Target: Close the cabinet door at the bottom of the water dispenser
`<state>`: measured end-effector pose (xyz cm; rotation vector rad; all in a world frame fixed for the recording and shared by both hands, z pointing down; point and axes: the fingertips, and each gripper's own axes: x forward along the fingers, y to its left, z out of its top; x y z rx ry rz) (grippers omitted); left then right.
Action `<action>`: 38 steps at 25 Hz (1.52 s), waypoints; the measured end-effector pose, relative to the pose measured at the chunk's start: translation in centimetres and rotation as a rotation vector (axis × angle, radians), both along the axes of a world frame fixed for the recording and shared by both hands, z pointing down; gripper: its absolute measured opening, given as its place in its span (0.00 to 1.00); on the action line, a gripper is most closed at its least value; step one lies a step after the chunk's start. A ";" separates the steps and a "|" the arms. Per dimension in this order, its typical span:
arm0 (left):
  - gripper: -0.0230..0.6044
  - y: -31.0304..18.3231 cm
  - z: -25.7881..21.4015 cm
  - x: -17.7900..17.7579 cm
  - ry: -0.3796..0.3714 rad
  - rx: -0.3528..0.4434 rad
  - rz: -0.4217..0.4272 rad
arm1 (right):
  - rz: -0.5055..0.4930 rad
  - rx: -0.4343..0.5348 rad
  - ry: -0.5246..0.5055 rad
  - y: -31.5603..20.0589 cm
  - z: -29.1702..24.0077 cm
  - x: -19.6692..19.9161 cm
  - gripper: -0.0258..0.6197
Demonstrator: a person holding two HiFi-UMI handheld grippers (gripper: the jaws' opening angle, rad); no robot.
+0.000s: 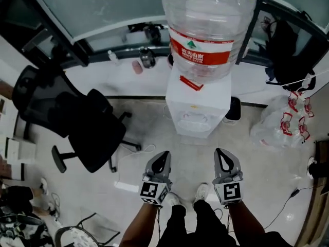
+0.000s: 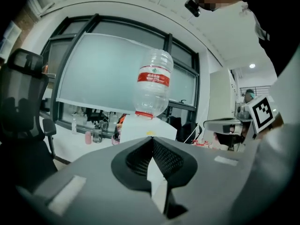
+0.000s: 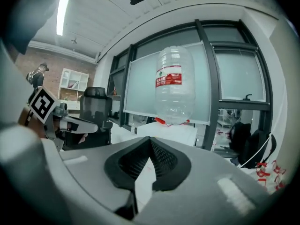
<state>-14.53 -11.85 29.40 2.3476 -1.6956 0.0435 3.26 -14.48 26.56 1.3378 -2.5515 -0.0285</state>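
The white water dispenser [image 1: 198, 104] stands ahead of me with a large clear bottle [image 1: 205, 24] with a red label on top. From above, its bottom cabinet door is hidden. My left gripper [image 1: 163, 155] and right gripper [image 1: 220, 153] hang side by side in front of it, apart from it, both shut with nothing between the jaws. The left gripper view has the left gripper [image 2: 152, 142] pointing at the dispenser [image 2: 147, 130] and bottle [image 2: 152, 86]. Past the right gripper [image 3: 150, 142], the right gripper view has the bottle [image 3: 174, 90] and the dispenser's top [image 3: 176, 134].
A black office chair [image 1: 77, 122] stands on the floor at the left. White plastic bags [image 1: 285, 122] and a black backpack [image 1: 288, 50] lie at the right. Small bottles [image 1: 146, 58] sit on the window ledge behind. My shoes [image 1: 201, 192] are below the grippers.
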 end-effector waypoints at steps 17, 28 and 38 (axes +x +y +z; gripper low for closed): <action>0.07 3.2 -10.8 3.0 0.025 0.064 0.101 | -0.012 0.112 -0.036 4.3 -11.4 -0.4 0.04; 0.07 3.8 -12.8 1.4 0.016 0.165 0.062 | 0.002 0.169 -0.049 4.9 -13.0 -1.8 0.04; 0.07 5.5 -12.5 2.2 -0.049 0.148 0.068 | 0.010 0.176 -0.087 5.7 -13.4 -1.7 0.04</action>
